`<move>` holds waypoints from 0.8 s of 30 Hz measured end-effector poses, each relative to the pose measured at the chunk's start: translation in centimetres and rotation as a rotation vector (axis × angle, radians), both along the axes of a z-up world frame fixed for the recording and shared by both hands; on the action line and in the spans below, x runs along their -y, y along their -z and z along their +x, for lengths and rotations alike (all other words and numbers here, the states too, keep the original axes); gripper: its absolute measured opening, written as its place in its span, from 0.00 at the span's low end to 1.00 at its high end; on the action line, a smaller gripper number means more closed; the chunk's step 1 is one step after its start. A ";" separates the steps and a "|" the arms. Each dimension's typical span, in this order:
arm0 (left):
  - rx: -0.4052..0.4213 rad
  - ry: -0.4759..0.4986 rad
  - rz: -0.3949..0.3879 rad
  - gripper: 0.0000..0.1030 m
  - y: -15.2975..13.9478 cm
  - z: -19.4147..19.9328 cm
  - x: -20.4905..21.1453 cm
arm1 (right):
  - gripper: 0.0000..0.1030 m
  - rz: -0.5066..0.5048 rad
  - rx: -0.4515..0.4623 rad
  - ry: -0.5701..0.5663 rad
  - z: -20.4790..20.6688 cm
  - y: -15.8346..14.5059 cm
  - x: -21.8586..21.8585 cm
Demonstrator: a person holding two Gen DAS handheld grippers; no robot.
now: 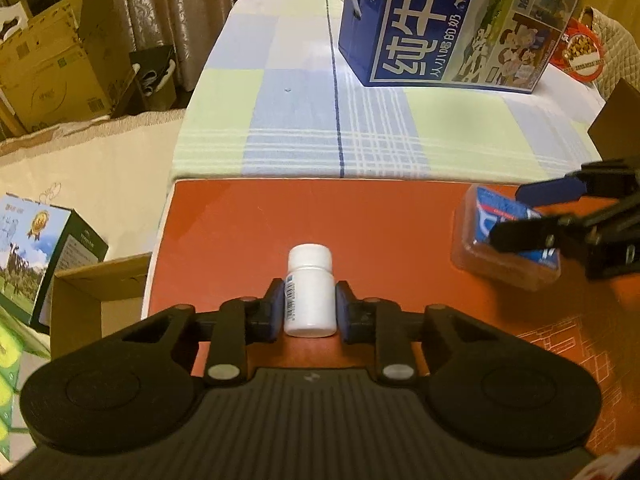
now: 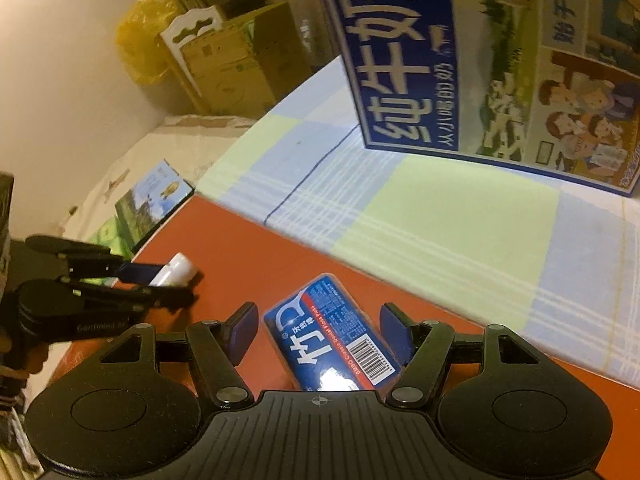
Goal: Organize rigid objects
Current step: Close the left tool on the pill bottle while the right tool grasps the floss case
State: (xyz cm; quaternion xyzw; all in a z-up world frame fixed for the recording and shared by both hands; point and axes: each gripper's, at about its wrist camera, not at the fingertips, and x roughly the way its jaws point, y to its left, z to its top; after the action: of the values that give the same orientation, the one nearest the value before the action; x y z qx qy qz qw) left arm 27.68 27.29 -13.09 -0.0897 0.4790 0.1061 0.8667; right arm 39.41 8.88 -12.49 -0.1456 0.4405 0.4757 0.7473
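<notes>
A small white pill bottle (image 1: 310, 264) stands on the red board (image 1: 360, 216), and my left gripper (image 1: 308, 306) is shut on its body, both blue pads pressed against its sides. The right wrist view shows the same bottle (image 2: 180, 270) from the side, in the left gripper (image 2: 176, 286). A flat blue floss-pick box (image 2: 320, 316) in clear plastic lies on the red board (image 2: 256, 264). My right gripper (image 2: 320, 332) stands open astride it, with a gap at the left pad. From the left wrist view, the right gripper (image 1: 510, 216) hangs over that box (image 1: 480, 256).
A big blue milk carton case (image 1: 440, 20) stands at the back of the checked tablecloth (image 1: 300, 120). Cardboard boxes (image 1: 52, 60) are stacked at the far left. A small printed box (image 1: 36, 248) and an open carton flap lie left of the board.
</notes>
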 end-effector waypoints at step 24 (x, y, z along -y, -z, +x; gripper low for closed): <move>-0.008 0.006 0.002 0.22 -0.1 -2.3 5.7 | 0.53 -0.179 0.177 -0.056 -5.6 1.0 1.9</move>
State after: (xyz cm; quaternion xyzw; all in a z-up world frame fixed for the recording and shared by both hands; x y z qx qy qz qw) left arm 25.34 21.63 -12.94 -0.0871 0.4827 0.1046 0.8651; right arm 33.82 6.98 -13.50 -0.2656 0.4094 0.4404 0.7536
